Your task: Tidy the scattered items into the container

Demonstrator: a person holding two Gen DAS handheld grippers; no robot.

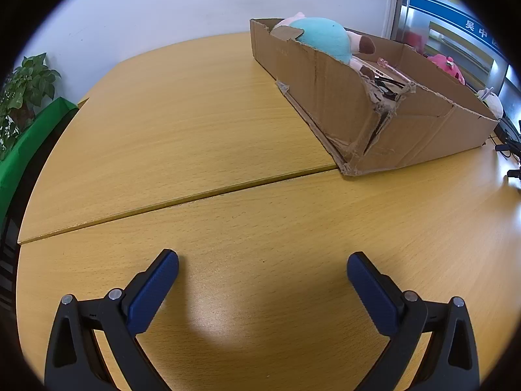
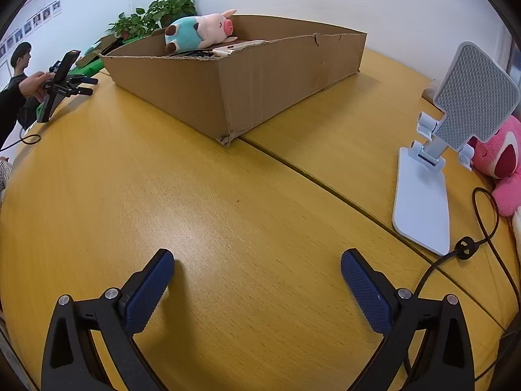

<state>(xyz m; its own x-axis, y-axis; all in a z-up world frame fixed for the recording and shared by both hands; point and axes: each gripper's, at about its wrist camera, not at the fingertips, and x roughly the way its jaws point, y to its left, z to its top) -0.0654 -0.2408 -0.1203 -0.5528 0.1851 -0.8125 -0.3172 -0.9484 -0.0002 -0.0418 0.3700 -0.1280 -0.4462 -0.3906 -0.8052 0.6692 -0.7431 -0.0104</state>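
Right hand-held gripper (image 2: pixel 257 262) agape over table (image 2: pixel 228 215); cardboard box (image 2: pixel 260 78) well beyond

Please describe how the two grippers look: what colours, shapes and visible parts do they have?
Both the left gripper and the right gripper look alike: black angular plastic frames with triangular cut-outs, silver round pivot pins, and jaws faced with dark blue, finely textured rubber pads. No sleeves or markings are visible on them.

Plain brown cardboard box (image 2: pixel 234 78) on a yellow wood-grain worktop (image 2: pixel 228 215) — inside, a teal-and-pink plush pig (image 2: pixel 195 31); gripper pads (image 2: pixel 146 293) are textured navy blue.
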